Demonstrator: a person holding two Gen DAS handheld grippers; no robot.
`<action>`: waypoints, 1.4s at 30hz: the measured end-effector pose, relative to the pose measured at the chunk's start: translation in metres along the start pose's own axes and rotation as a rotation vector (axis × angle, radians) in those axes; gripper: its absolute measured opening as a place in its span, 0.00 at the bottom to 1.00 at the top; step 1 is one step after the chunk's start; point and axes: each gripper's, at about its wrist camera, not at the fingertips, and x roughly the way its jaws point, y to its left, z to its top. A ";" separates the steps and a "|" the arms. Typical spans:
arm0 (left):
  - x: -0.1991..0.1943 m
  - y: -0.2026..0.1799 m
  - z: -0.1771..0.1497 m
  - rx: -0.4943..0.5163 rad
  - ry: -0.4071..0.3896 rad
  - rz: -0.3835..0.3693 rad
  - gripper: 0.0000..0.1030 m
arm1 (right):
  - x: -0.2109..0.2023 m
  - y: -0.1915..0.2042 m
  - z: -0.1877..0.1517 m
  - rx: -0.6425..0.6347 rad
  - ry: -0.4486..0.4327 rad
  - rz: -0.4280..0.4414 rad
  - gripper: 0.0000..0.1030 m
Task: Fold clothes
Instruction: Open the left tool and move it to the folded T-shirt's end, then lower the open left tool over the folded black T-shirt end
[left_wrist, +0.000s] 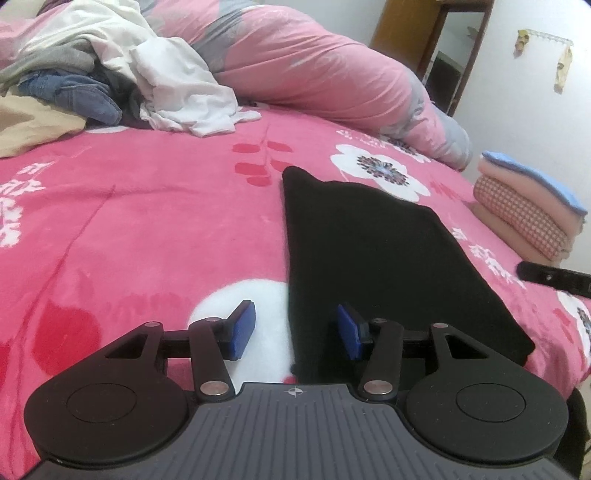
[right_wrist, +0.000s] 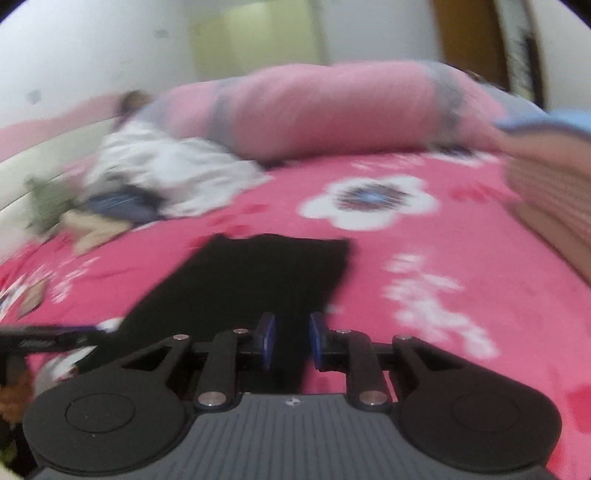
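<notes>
Folded black fabric garment (left_wrist: 388, 258) is lying flat on the pink floral bedspread (left_wrist: 147, 221). Left gripper (left_wrist: 295, 332) jaws are standing apart, empty, straddling its left edge; right gripper (right_wrist: 291, 339) jaws are narrowly apart over its near edge. Open bedspread is lying leftward.

Home bedroom: a bed (left_wrist: 147, 221) with floral pink blanket, rolled quilt (left_wrist: 314, 74), heaped clothes (left_wrist: 110, 74), wooden door (left_wrist: 406, 33).
</notes>
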 end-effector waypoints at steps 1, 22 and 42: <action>-0.002 -0.002 -0.002 0.009 0.004 0.006 0.48 | 0.004 0.007 -0.005 -0.014 0.012 0.014 0.21; -0.037 -0.017 -0.012 -0.011 0.047 0.120 0.75 | -0.072 0.002 -0.053 0.239 -0.052 -0.146 0.77; -0.019 -0.045 0.033 0.011 0.090 0.233 1.00 | -0.055 -0.002 -0.011 0.324 -0.045 -0.325 1.00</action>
